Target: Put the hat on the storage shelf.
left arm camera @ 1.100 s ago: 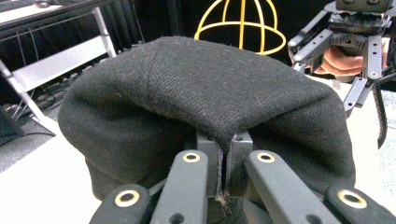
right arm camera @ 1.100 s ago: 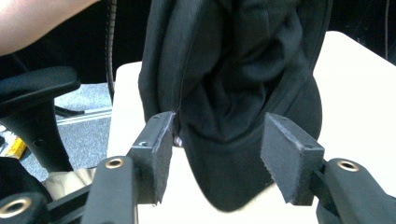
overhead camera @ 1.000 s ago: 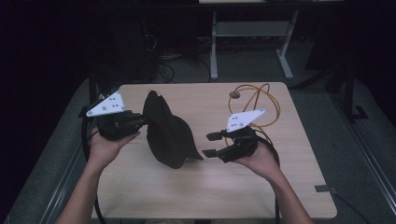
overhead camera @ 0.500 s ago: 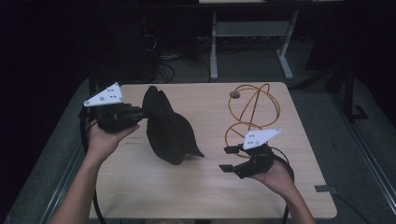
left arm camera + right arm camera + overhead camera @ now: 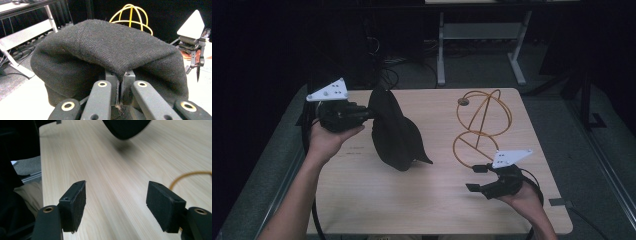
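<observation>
Right claw (image 5: 476,178) has let go, jaws just opening, empty, now near stand (image 5: 482,125) | left claw (image 5: 371,114) pinches hat (image 5: 394,132), lifted | we judge hat goes onto stand next

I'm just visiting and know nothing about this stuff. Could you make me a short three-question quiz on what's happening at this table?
1. True or false: the left tool is clamped on the black hat.
2. Which best describes the right tool? A) gripping the hat B) open over bare wood C) holding the wire stand
3. What colour is the wire stand on the table?

Key: 1 true. 2 B; its jaws have just been opening, with nothing between them. 3 orange-yellow.
</observation>
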### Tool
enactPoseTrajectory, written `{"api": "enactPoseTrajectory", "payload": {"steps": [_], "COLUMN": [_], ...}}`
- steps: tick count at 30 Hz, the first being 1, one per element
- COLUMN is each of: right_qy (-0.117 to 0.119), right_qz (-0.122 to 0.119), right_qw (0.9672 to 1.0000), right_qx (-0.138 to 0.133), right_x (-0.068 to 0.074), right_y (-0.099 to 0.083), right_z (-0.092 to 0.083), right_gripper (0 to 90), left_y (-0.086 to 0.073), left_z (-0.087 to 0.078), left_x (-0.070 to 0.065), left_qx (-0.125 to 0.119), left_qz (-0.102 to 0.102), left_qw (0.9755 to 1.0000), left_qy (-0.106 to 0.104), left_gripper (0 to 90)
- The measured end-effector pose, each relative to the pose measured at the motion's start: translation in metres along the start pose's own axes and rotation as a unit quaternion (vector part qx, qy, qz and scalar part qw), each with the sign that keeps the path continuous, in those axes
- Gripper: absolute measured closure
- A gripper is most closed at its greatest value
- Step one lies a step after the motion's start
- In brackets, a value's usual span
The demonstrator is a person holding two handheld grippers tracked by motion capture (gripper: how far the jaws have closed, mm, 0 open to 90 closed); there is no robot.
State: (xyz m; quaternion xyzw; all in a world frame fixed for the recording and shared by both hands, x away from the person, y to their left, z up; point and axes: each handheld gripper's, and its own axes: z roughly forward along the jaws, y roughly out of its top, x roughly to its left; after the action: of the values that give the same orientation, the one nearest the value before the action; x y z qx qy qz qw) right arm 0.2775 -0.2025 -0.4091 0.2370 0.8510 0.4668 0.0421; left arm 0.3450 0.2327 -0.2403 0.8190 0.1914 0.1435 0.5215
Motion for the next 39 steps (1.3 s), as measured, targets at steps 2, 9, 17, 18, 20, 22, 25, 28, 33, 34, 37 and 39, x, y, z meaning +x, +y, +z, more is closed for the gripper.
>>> {"api": "enactPoseTrajectory", "payload": {"steps": [2,9,17,18,20,22,25,28,33,34,37,39], "right_qy": [-0.01,-0.04,-0.085,-0.09,-0.092,-0.094,-0.097,-0.099,-0.103,-0.104,-0.109,-0.113], "right_qz": [0.005,0.012,0.01,0.009,0.013,0.016,0.022,0.03,0.034,0.036,0.038,0.042], "right_qw": [0.9999,0.9991,0.9963,0.9959,0.9956,0.9954,0.995,0.9946,0.9941,0.9939,0.9934,0.9927], "right_qx": [0.004,0.011,0.006,0.007,0.01,0.011,0.011,0.005,0.002,0.0,-0.001,-0.005], "right_x": [-0.003,-0.009,-0.017,-0.018,-0.02,-0.022,-0.024,-0.025,-0.029,-0.029,-0.03,-0.03], "right_y": [-0.004,-0.015,-0.021,-0.022,-0.023,-0.025,-0.027,-0.029,-0.032,-0.032,-0.033,-0.034], "right_z": [-0.003,-0.011,-0.021,-0.021,-0.021,-0.022,-0.024,-0.027,-0.029,-0.03,-0.032,-0.033], "right_gripper": [31.6,30.7,31.0,30.9,30.6,29.3,28.7,27.9,27.7,27.7,27.1,27.1], "left_y": [0.004,0.018,0.04,0.042,0.046,0.05,0.056,0.063,0.077,0.08,0.087,0.092], "left_z": [0.003,0.013,0.026,0.028,0.031,0.035,0.04,0.045,0.056,0.058,0.065,0.071], "left_x": [0.0,0.004,0.003,0.004,0.006,0.007,0.007,0.007,0.008,0.009,0.009,0.009], "left_qx": [0.001,0.002,0.009,0.008,0.008,0.008,0.012,0.016,0.017,0.017,0.016,0.016], "left_qz": [0.002,0.007,0.024,0.023,0.024,0.024,0.029,0.033,0.037,0.038,0.044,0.046], "left_qw": [1.0,0.9999,0.9995,0.9995,0.9994,0.9993,0.9989,0.9984,0.9977,0.9976,0.997,0.9968], "left_qy": [-0.002,-0.01,-0.019,-0.021,-0.025,-0.028,-0.035,-0.042,-0.053,-0.055,-0.061,-0.064], "left_gripper": [87.8,87.8,87.8,87.7,87.7,87.8,87.7,87.7,87.7,87.7,87.7,87.7]}}
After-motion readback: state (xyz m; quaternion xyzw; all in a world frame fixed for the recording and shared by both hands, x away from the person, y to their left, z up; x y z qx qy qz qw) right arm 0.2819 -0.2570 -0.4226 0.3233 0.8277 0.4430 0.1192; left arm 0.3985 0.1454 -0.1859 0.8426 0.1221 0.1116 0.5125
